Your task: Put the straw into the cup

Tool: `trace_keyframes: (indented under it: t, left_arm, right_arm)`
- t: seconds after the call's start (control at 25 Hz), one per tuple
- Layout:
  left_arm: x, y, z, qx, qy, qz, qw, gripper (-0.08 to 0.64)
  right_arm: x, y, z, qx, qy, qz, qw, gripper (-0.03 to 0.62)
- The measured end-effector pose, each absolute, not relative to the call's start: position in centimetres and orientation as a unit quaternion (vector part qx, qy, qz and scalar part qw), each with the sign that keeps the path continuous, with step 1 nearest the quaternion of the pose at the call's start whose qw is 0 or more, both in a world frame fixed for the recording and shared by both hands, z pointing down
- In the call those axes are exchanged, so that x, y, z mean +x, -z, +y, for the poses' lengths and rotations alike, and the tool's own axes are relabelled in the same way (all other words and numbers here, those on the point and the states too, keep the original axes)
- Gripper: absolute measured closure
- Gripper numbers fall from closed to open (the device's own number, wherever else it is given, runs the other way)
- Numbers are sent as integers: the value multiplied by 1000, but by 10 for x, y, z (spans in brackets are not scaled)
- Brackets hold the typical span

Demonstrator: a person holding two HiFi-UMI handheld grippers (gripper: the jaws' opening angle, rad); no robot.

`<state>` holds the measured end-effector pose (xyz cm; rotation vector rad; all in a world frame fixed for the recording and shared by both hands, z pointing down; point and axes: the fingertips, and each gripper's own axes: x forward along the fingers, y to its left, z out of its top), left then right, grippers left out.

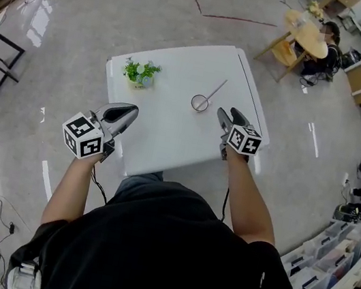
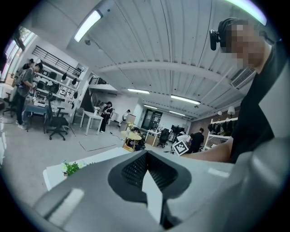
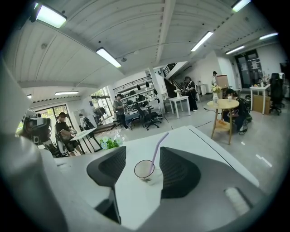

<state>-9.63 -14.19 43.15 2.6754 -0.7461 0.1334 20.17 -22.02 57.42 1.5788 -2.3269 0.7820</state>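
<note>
Right gripper (image 3: 142,150): jaws spread wide, nothing held. The cup shows in the gap between them, but farther out on the table and touching neither pad.
Left gripper (image 2: 146,154): jaws pressed together at the tips, nothing between them.
Right gripper, position: over the near right part of the white table (image 1: 168,138), pointing toward the cup and close to it, not touching.
Left gripper, position: at the table's near left edge, well apart from the cup, tilted so that its view takes in mostly ceiling and the room.
Cup (image 3: 145,170): clear and upright, on the table right of the middle — just ahead of the right gripper's tips.
Straw (image 3: 158,147): pale purple, its lower end inside the cup; it leans over the rim, up and to the right.
Plant (image 1: 141,72): small, green, in a pot near the table's far left corner, well apart from the cup.
Forearms: both bare, reaching from a black shirt to the two grippers.
Room: shiny grey floor — a round wooden table (image 1: 309,33) with a seated person beyond the right side, office chairs farther off.
</note>
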Motion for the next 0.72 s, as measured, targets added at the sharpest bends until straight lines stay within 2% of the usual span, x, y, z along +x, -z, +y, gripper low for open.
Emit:
trace_keyframes:
  t: [0.72]
  left_arm:
    - [-83, -418, -100, 953, -57, -249, 163, 558]
  right_arm:
    - [207, -531, -164, 532, -230, -810, 92, 341]
